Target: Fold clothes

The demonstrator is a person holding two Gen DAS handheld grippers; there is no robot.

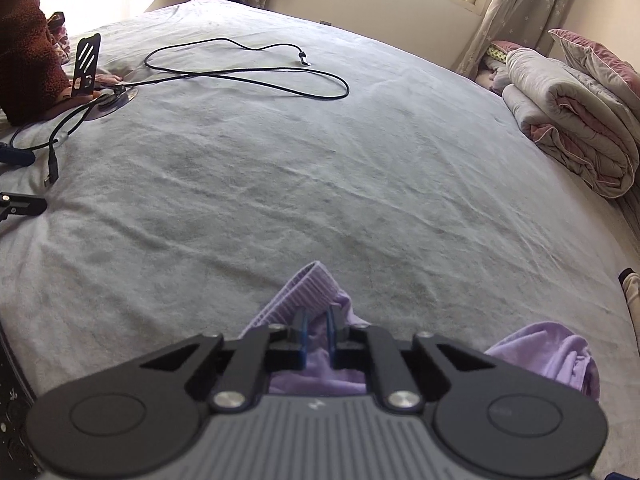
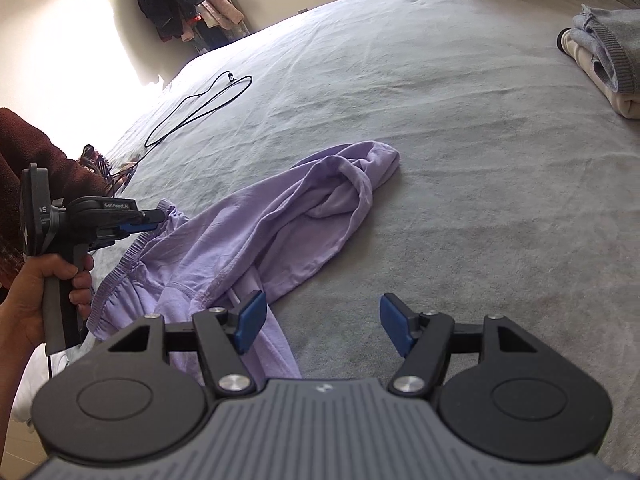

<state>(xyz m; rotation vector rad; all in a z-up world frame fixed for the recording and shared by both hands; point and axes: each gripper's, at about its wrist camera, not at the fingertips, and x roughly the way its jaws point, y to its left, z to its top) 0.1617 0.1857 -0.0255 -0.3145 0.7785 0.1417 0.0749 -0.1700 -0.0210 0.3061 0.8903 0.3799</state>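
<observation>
A crumpled lilac garment [image 2: 280, 220] with a ribbed elastic waistband lies on the grey bedsheet [image 2: 460, 160]. My left gripper [image 1: 316, 322] is shut on the waistband, and lilac cloth [image 1: 312, 292] bunches up between and ahead of its blue pads. In the right wrist view the same left gripper [image 2: 158, 216] bites the garment's left edge, held by a hand [image 2: 40, 300]. My right gripper [image 2: 322, 320] stands open just above the near end of the garment. Its left pad is over the cloth and its right pad over bare sheet, with nothing gripped.
A black cable [image 1: 248, 76] loops across the far left of the bed beside small black gear. A rolled quilt [image 1: 572, 120] lies at the right edge. Folded grey and cream clothes [image 2: 600, 60] are stacked at the far right. A brown sleeve [image 1: 24, 40] is at the left.
</observation>
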